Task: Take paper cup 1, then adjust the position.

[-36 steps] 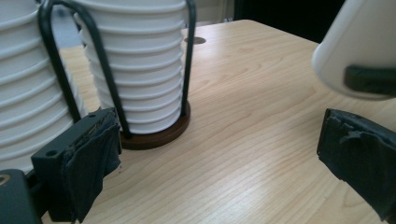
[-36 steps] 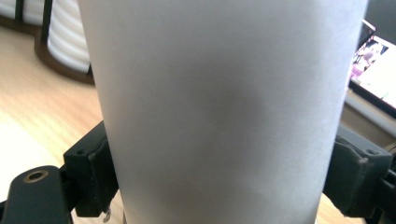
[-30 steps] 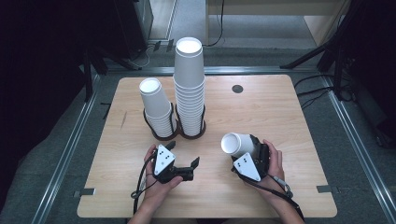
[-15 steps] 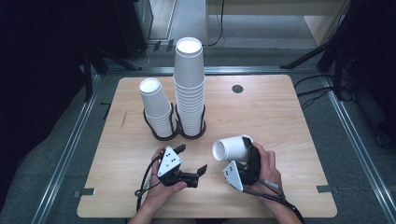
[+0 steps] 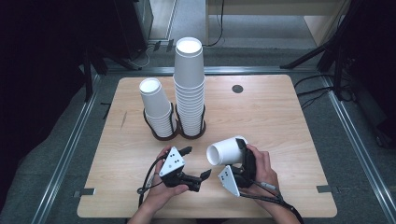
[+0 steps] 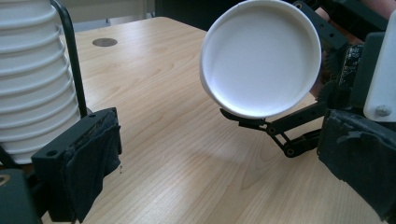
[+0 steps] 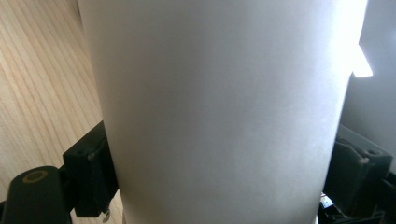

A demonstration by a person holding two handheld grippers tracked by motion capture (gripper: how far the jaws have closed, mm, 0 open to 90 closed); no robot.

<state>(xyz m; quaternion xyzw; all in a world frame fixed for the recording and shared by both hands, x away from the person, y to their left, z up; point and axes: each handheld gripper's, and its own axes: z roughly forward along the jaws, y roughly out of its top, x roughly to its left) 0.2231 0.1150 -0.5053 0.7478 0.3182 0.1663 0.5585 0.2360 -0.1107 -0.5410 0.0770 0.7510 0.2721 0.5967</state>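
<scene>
We look down on a pale wooden desk (image 5: 280, 116) from above the person's side. At about 5 o'clock from the desk's middle, the right gripper (image 5: 240, 154) holds a single white paper cup (image 5: 226, 151) tipped on its side above the desk, its open mouth turned toward 9 o'clock. In the right gripper view its two black jaws are clamped against the cup's sides, one on each flank. At about 7 o'clock, just beside it, the left gripper (image 5: 196, 163) rests in the person's left hand (image 5: 156, 196), its jaws standing apart with nothing between them. In the left gripper view the cup's round open mouth faces the camera, near those parted jaws but not touching them. Toward 11 o'clock, two stacks of white paper cups stand side by side in a dark wire holder (image 5: 175, 133): a short stack (image 5: 156, 107) on the left and a tall stack (image 5: 189, 86) on the right. A small dark round disc (image 5: 237, 88) is set in the desk's top at about 1 o'clock.
</scene>
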